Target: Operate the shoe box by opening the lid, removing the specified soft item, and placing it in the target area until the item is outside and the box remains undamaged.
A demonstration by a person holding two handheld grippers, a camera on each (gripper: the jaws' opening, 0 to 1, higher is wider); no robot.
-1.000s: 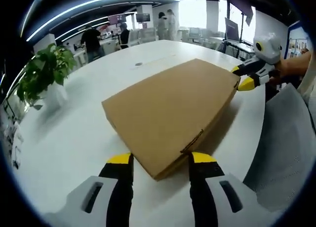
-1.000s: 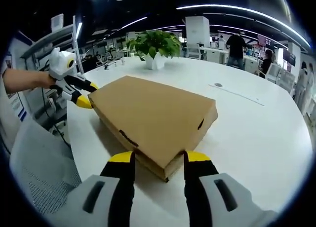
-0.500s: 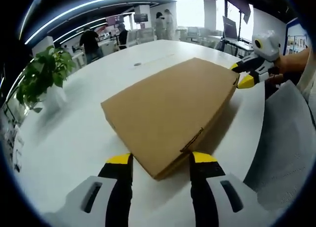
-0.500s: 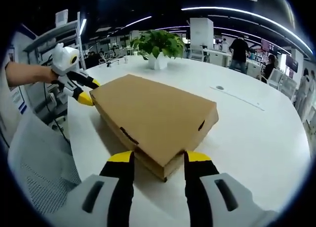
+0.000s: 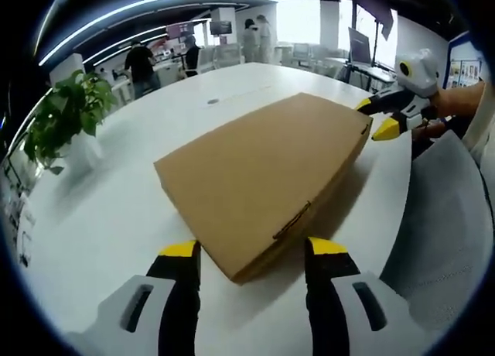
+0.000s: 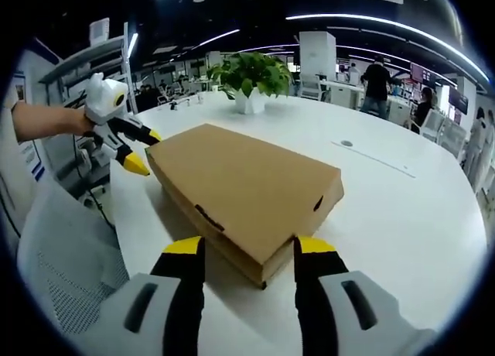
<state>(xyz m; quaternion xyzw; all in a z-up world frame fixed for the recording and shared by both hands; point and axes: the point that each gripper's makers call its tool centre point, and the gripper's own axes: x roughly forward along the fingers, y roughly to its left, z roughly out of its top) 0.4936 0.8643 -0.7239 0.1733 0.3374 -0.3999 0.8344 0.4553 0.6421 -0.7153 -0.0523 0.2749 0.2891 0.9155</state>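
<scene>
A flat brown cardboard shoe box (image 5: 263, 170) lies shut on the white table (image 5: 116, 209), its lid down. My left gripper (image 5: 251, 251) is open, its yellow-tipped jaws astride the box's near corner without gripping it. In the right gripper view the same box (image 6: 244, 186) shows from the opposite corner, and my right gripper (image 6: 249, 249) is open around that corner. The right gripper (image 5: 383, 116) also appears at the box's far corner in the left gripper view. The left gripper (image 6: 131, 147) appears at the far left corner in the right gripper view. The soft item is hidden.
A potted green plant (image 5: 66, 116) in a white pot (image 6: 249, 100) stands on the table beyond the box. A grey mesh chair (image 5: 452, 217) sits at the table edge. People stand at desks far behind. Bare tabletop (image 6: 402, 209) lies beside the box.
Both grippers have drawn back slightly from the box corners, and the views shifted a little. The box lid stays down.
</scene>
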